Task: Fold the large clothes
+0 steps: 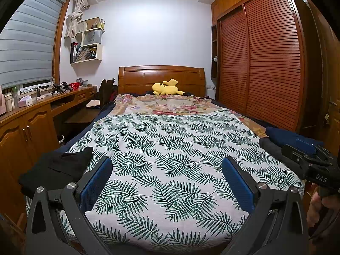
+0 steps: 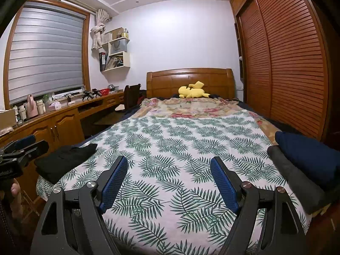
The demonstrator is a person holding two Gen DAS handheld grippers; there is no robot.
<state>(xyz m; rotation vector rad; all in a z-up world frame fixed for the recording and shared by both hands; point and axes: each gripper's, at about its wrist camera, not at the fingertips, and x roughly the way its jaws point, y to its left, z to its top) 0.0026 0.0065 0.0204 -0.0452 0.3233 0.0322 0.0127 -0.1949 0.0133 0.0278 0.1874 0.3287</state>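
Note:
A black garment (image 1: 57,167) lies loosely bunched at the bed's near left corner; it also shows in the right wrist view (image 2: 63,159). A folded navy garment (image 2: 310,157) rests on a folded dark grey one (image 2: 297,180) at the near right edge; both show in the left wrist view, navy (image 1: 284,136) and grey (image 1: 272,148). My left gripper (image 1: 167,170) is open and empty above the leaf-print sheet (image 1: 170,148). My right gripper (image 2: 170,170) is open and empty above the sheet (image 2: 170,140). Each gripper shows at the edge of the other's view.
A yellow plush toy (image 1: 166,87) lies by the wooden headboard (image 1: 161,74). A floral blanket (image 1: 161,104) covers the far half of the bed. A wooden desk and cabinets (image 1: 31,116) line the left side, a slatted wardrobe (image 1: 265,68) the right.

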